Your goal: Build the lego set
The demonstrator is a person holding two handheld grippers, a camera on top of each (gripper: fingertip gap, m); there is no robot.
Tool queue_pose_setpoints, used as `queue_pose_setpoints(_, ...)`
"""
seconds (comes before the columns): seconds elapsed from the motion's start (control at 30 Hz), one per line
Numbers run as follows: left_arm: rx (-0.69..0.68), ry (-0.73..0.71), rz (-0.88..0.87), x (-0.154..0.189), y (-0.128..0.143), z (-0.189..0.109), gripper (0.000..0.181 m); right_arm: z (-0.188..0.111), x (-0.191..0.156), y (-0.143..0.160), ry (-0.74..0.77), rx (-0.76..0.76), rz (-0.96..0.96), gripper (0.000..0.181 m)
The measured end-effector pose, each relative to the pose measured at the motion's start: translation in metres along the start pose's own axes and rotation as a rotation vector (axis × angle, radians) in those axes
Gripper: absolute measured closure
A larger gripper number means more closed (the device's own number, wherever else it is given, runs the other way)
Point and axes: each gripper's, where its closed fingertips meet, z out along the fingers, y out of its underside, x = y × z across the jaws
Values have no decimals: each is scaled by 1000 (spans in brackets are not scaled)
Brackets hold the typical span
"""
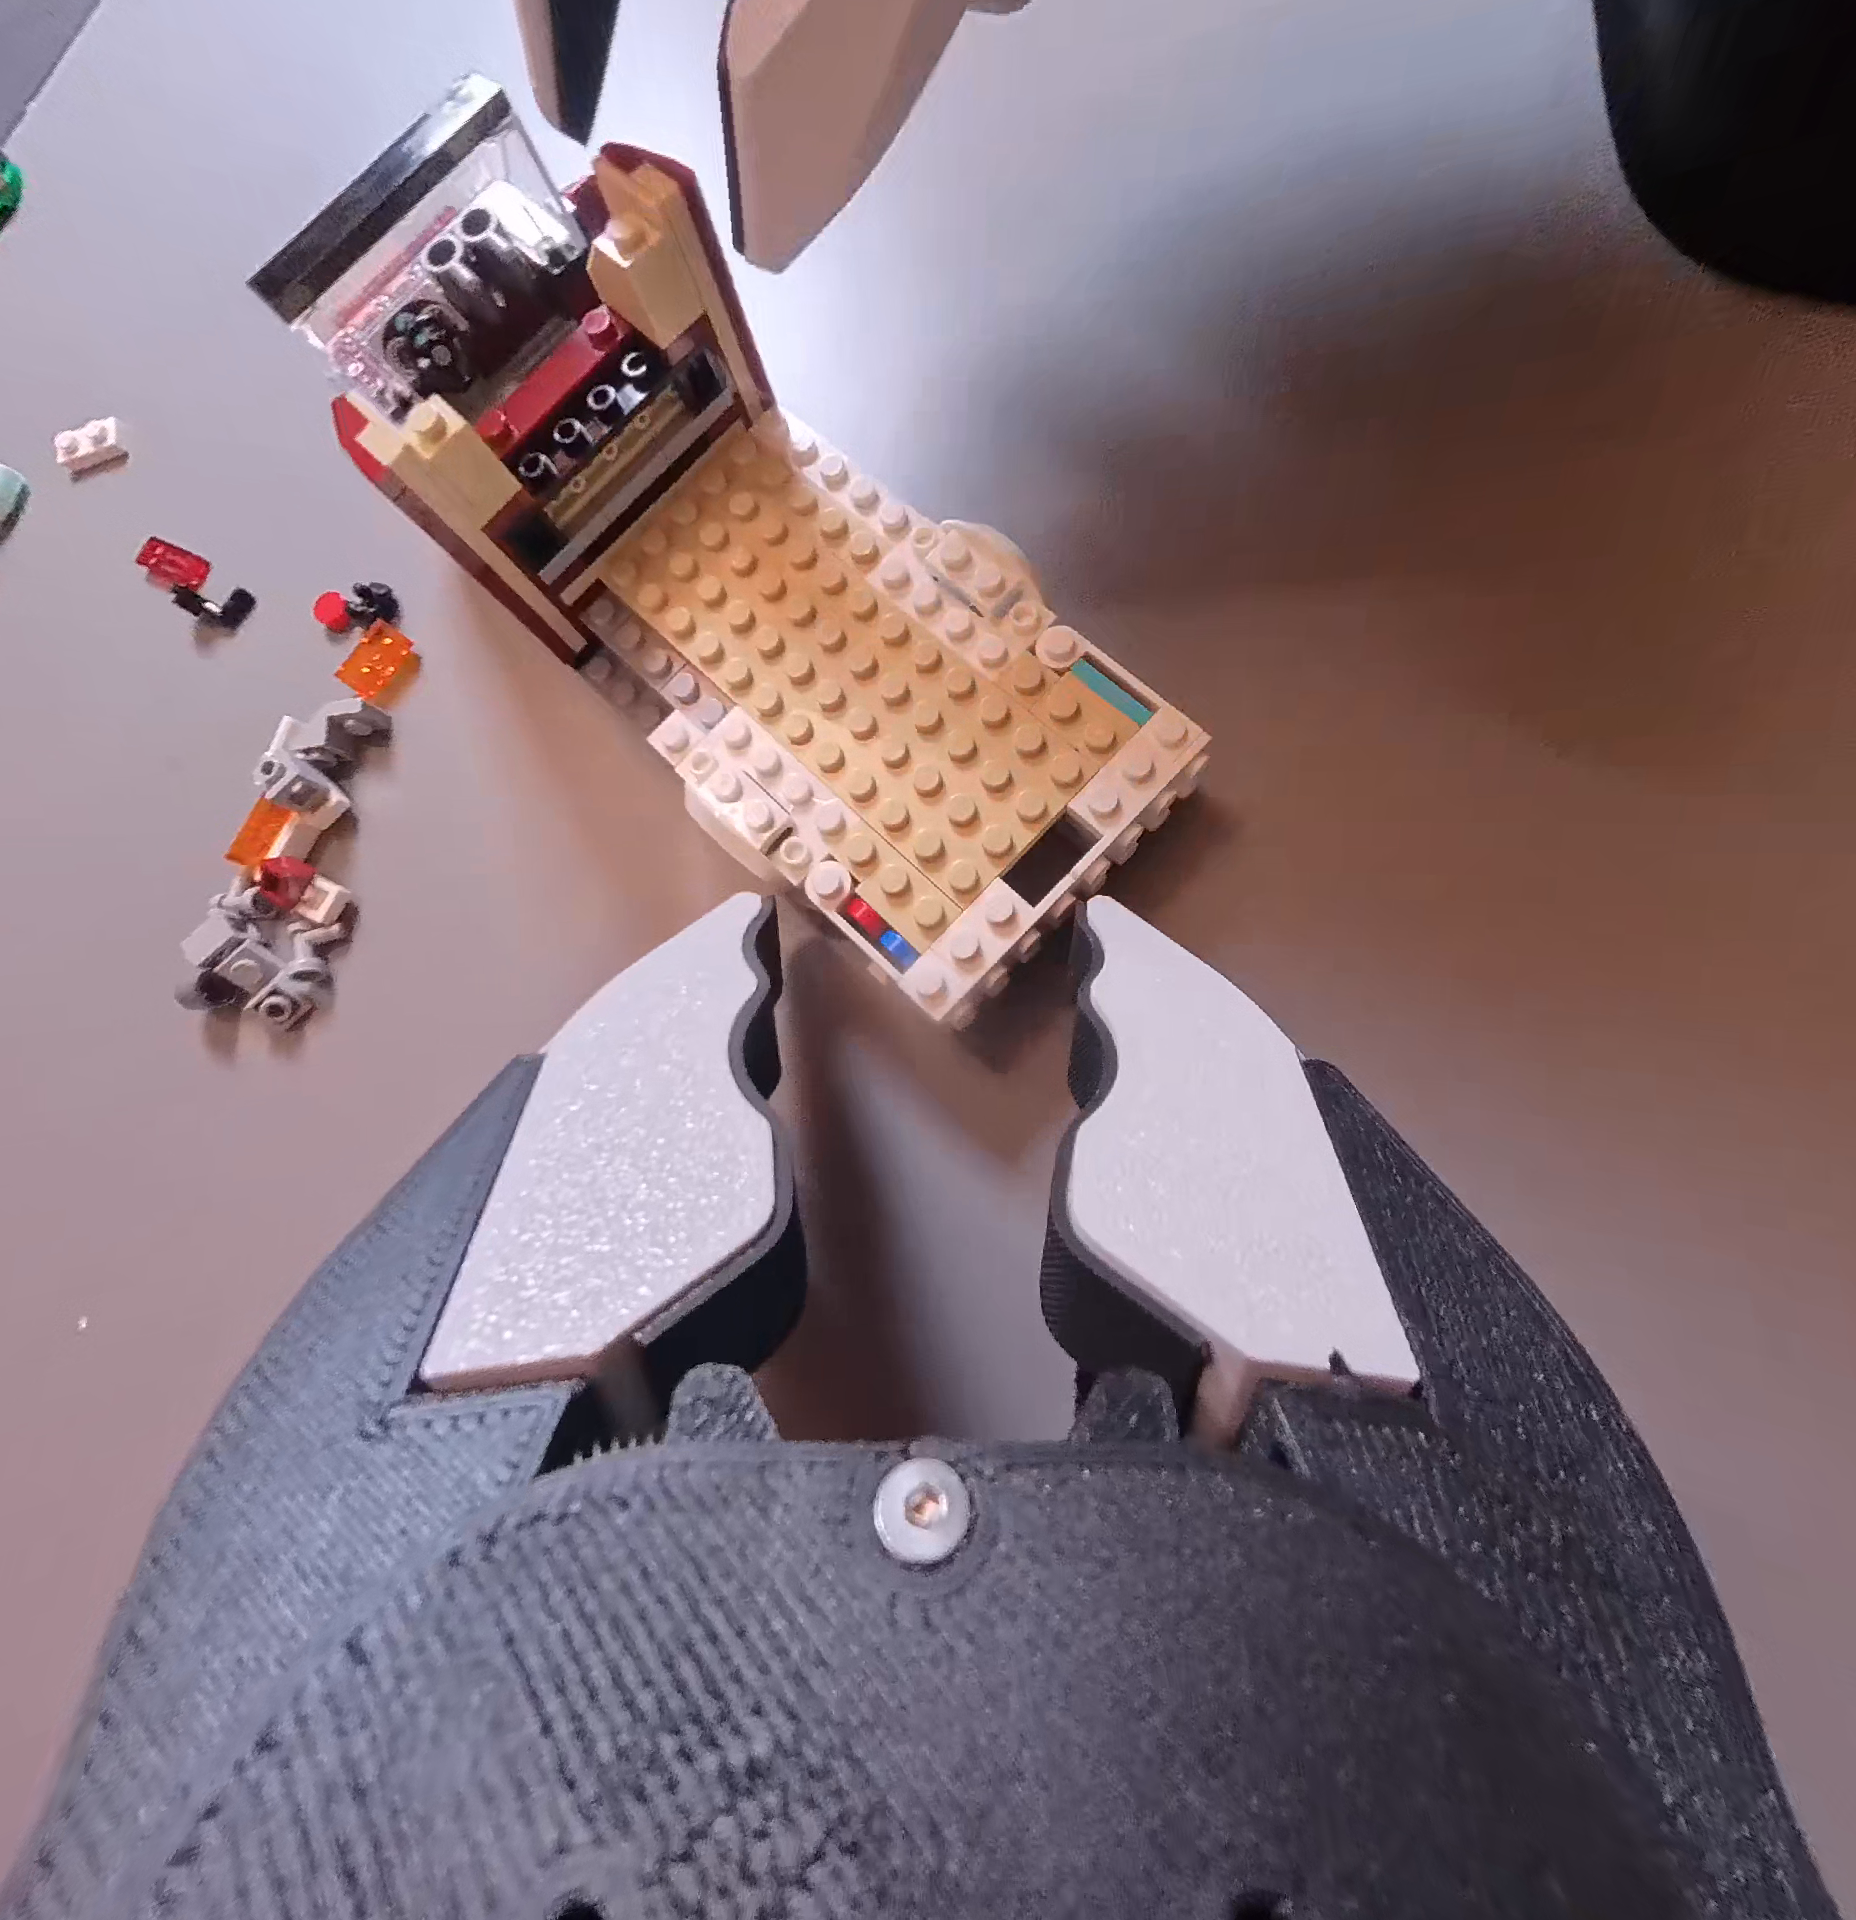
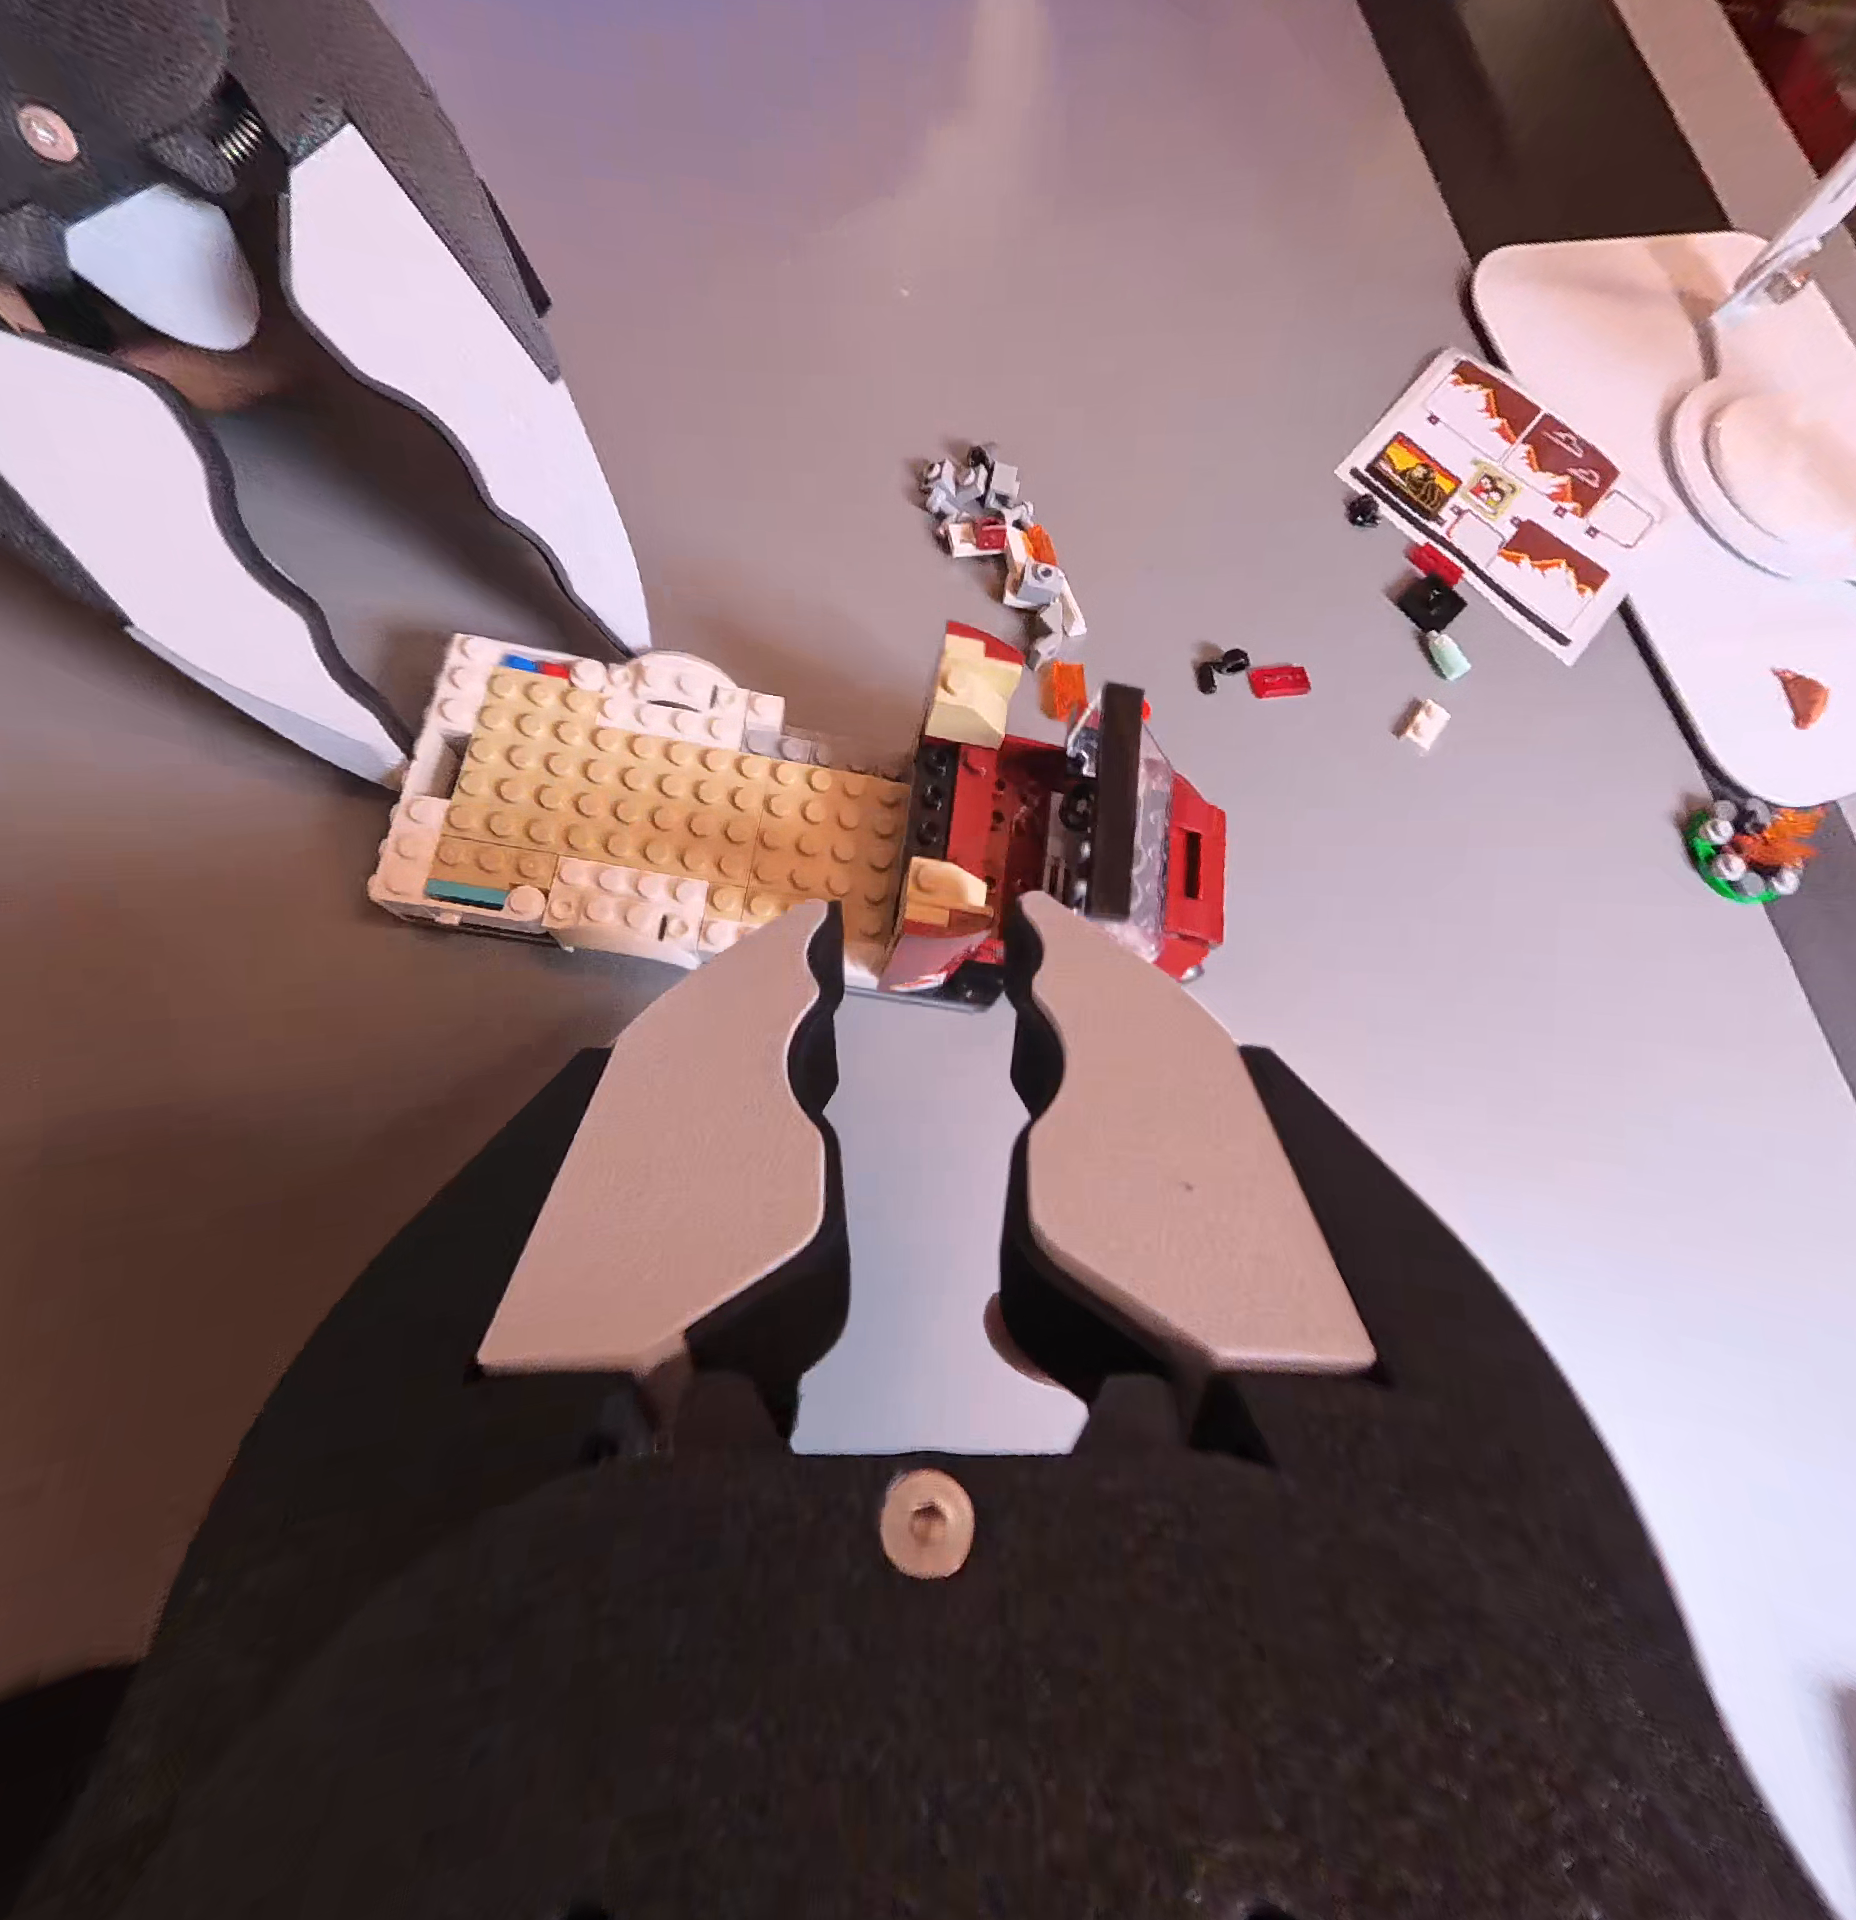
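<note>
A Lego truck (image 1: 851, 686) lies on the table, with a tan studded bed, white edges and a dark red cab (image 1: 550, 395) under a clear windshield. My left gripper (image 1: 924, 920) is open, its fingertips on either side of the truck's rear end. It also shows in the right wrist view (image 2: 508, 707) at the upper left. My right gripper (image 2: 924, 914) is open and empty, with its tips over the near side of the cab (image 2: 1007, 821). Its fingers (image 1: 778, 135) show at the top of the left wrist view.
A pile of small grey, orange and red loose pieces (image 1: 280, 883) (image 2: 997, 530) lies beside the truck. A sticker sheet (image 2: 1495, 499), a white stand base (image 2: 1755, 457) and a green round piece with a flame (image 2: 1750, 847) sit at the table's far right. The gap from one gripper's tips to the other's is roughly 12 centimetres.
</note>
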Motion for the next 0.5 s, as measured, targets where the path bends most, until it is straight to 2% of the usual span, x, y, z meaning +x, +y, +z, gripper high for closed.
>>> queue_pose_setpoints(0.1,0,-25,-4,-3,1,-2,127,9,4,-1,21,2,-9,153)
queue_pose_setpoints(0.33,-15,-55,-32,-3,2,-2,105,23,7,1,52,-8,45,162)
queue_pose_setpoints(0.5,-17,-8,-14,-3,0,1,104,24,6,0,27,-24,90,163)
